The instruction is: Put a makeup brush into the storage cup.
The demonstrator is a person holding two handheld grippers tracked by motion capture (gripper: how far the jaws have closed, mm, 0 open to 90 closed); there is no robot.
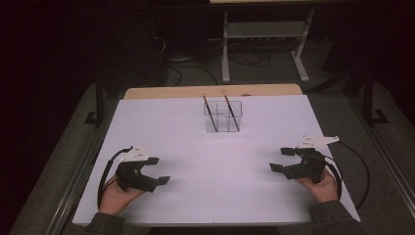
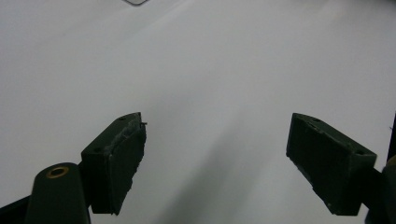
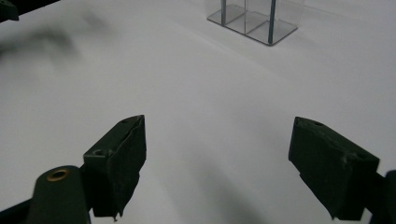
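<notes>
The clear holder [image 1: 223, 116] stands at 12 o'clock on the bench [image 1: 215, 166], near the far edge and well apart from both tongs. It is see-through plastic with inner walls, so its outline is faint in the high view and how many compartments it has is hard to tell. 2 brushes [image 1: 209, 111] with brown handles lean in it, tilted with their tops toward 11 o'clock; their lower ends are dark and their tips are too small to make out. In the right gripper view the holder [image 3: 254, 21] is cut off by the top edge, leaving just its base and the lower parts of 2 thin rods visible. In the left gripper view a corner of the holder [image 2: 136, 2] barely enters at the top.

The bench is covered by a plain white sheet, with a strip of wood showing along its far edge.

The left tongs [image 1: 159, 170] sit at 8 o'clock, held in the person's left hand [image 1: 117, 195], jaws spread wide with nothing between them. The right tongs [image 1: 282, 159] sit at 4 o'clock in the right hand [image 1: 320, 188], jaws likewise spread and empty. Both hover or rest low over the sheet; which one, I cannot tell.

Beyond the bench the room is dark; a table frame [image 1: 264, 41] and cables on the floor are dimly visible.
</notes>
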